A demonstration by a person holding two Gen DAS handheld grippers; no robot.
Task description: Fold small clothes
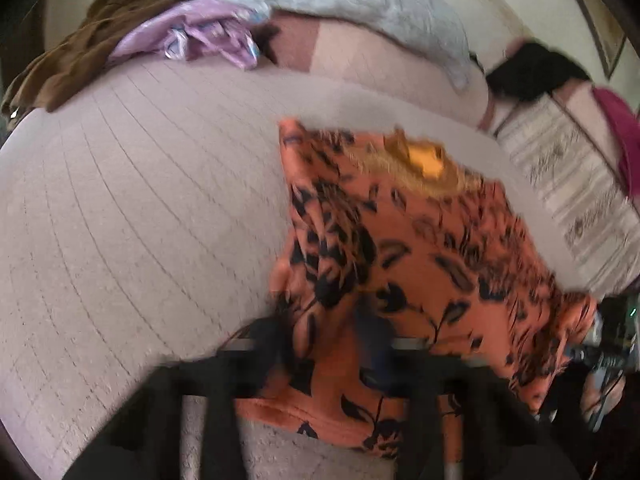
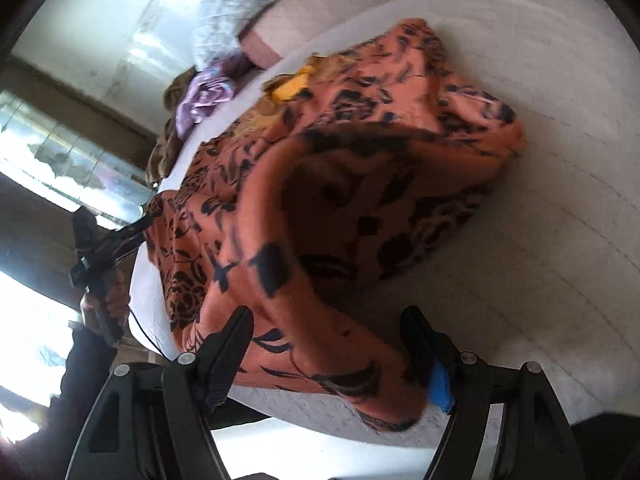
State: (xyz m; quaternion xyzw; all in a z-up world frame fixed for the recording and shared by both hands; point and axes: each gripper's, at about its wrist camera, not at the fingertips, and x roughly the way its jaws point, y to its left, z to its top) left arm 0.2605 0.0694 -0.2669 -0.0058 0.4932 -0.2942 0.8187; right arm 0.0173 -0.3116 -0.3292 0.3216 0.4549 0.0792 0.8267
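Observation:
An orange garment with a black flower print [image 1: 420, 240] [image 2: 360, 120] lies crumpled on the pale quilted bed cover [image 1: 140, 200] [image 2: 560, 260], with a yellow patch at its far end. My left gripper [image 1: 320, 340] is at the garment's near edge, and its fingers pinch a bunch of the orange cloth. The picture there is blurred. My right gripper [image 2: 328, 320] stands open, its fingers [image 2: 240, 328] wide apart, and a rolled hem of the garment runs loosely between them. In the right wrist view a hand holds the left gripper [image 2: 100, 248] at the cloth's left corner.
At the head of the bed lie a brown cloth [image 1: 80, 52], a lilac garment [image 1: 200, 36] and a pale blue quilt [image 1: 360, 4]. A black item [image 1: 532, 72], a magenta cloth [image 1: 624, 136] and a patterned white cloth [image 1: 572, 184] sit at the right. A bright window [image 2: 60, 160] is beyond the bed.

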